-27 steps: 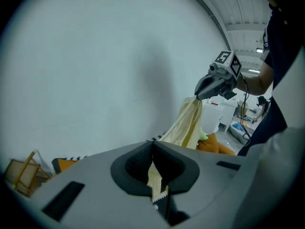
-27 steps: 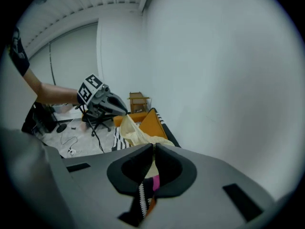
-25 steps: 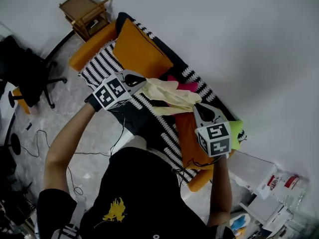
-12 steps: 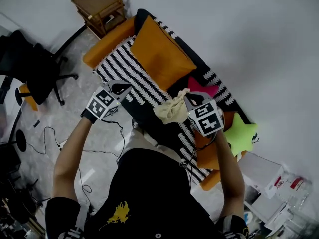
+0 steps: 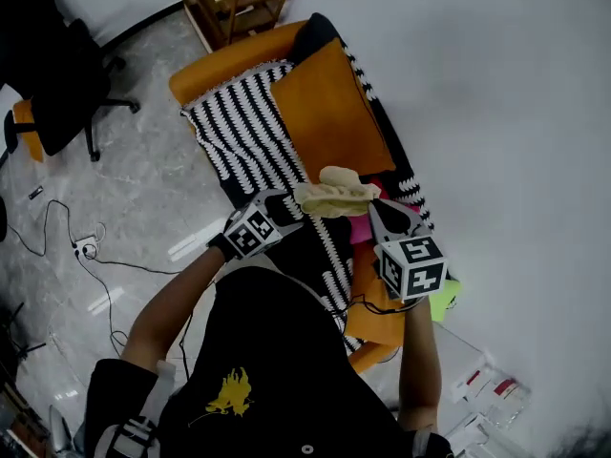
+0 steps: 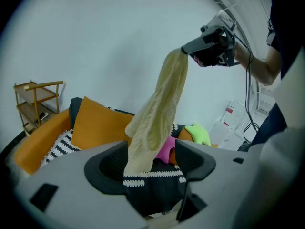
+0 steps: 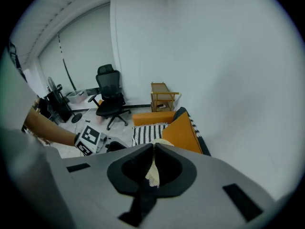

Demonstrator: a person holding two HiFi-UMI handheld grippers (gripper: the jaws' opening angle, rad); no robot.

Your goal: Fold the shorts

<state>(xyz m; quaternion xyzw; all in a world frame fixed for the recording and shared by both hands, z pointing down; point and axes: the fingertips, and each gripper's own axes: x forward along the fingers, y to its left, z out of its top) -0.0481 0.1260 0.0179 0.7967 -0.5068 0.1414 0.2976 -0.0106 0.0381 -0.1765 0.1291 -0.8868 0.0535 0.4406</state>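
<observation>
In the head view the cream shorts (image 5: 334,194) are hanging above the striped sofa (image 5: 239,132); in the left gripper view the left gripper (image 6: 150,159), jaws just opening, is loosely straddling them; in the right gripper view the right gripper (image 7: 153,149) is pinching them tight.

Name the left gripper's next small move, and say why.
Probably close the left gripper on the hanging lower end of the shorts. Its jaws have just been opening and stand apart with the cloth dangling between them, not gripped, while the right gripper is shut on the top edge, holding the shorts in the air.
</observation>
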